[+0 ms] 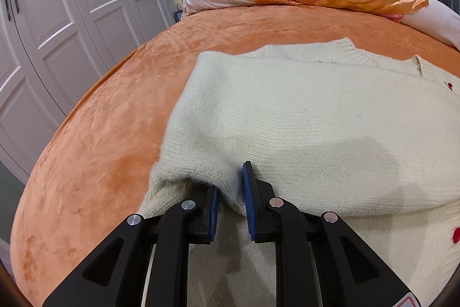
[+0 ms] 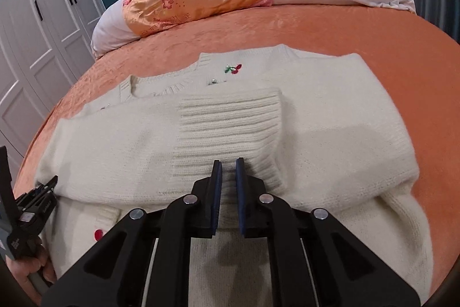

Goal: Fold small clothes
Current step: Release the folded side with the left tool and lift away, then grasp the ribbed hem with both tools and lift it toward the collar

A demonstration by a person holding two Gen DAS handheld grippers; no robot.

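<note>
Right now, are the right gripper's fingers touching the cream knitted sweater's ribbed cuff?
Touching. The right wrist view shows the right gripper pinching a ridge of the ribbed cuff between its blue-padded fingers.

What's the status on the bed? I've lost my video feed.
Left gripper shut on sweater fabric. Right gripper shut on its ribbed cuff. Sleeve folded across sweater, bedspread beneath. Nothing in the way.
</note>
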